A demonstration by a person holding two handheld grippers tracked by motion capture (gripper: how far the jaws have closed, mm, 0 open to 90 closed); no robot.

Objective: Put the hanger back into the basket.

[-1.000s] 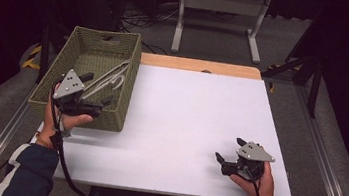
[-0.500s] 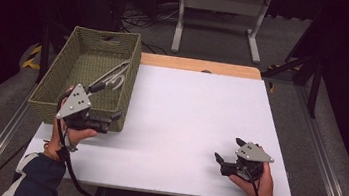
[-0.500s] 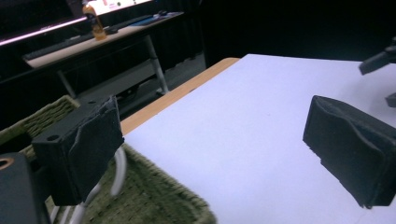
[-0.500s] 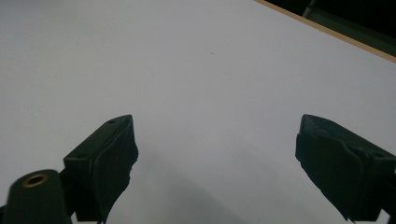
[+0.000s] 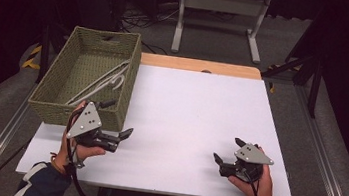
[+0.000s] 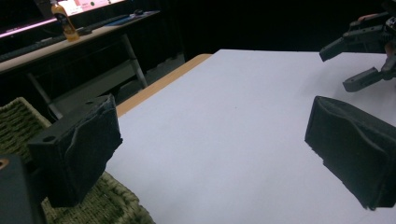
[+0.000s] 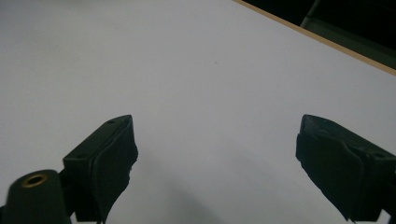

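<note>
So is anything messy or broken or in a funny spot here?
Nothing stands out. The white hangers lie slanted inside the woven basket, which sits straight at the table's left edge. Both the left hand-held gripper and the right hand-held gripper are open and hold nothing.

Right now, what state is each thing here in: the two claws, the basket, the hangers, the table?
Left claw: open, holding nothing, beside the basket's near corner.
Right claw: open, holding nothing, low over the table's near right part.
Basket: upright on the table's left edge, open-topped.
Hangers: white, lying flat inside the basket.
Table: white top, bare between the claws.
</note>
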